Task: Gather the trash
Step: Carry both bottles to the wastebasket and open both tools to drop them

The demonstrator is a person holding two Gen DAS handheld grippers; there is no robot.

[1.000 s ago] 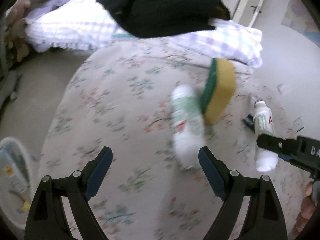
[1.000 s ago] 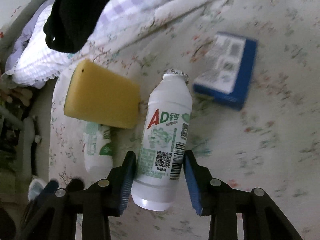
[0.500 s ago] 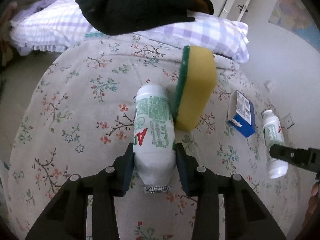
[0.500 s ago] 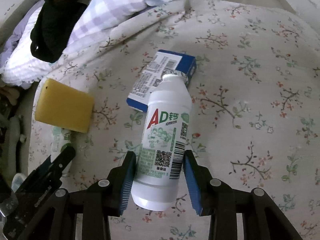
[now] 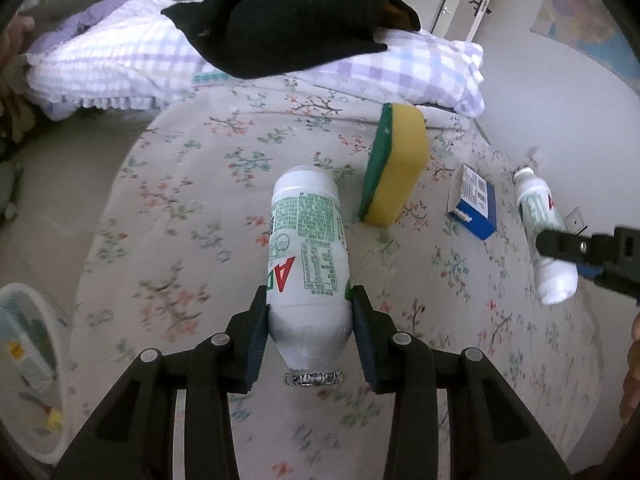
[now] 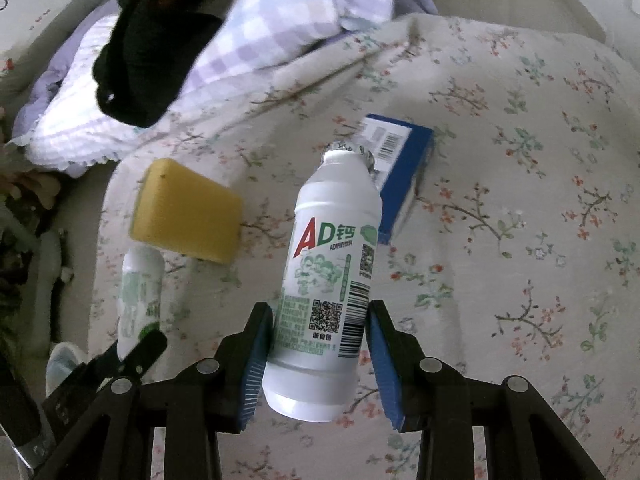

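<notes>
Here the left hand-held gripper (image 5: 310, 336) pinches one white bottle (image 5: 308, 256) neck-down above the bed (image 5: 208, 208), the right hand-held gripper (image 6: 320, 360) pinches a second white bottle (image 6: 332, 280) neck-up, and beyond them a yellow sponge (image 5: 396, 168) and a blue box (image 5: 476, 204) lie near the bed's far edge.

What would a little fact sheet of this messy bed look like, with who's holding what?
Setting: bed with floral sheet
Left claw: shut on a white AD bottle, foil mouth facing the camera
Right claw: shut on a second AD bottle, mouth pointing away
Left on the bed: yellow-green sponge, blue box
Far end: checked bedding with a black garment on top
Bin: pale basket, lower left of the left view, some items inside
</notes>
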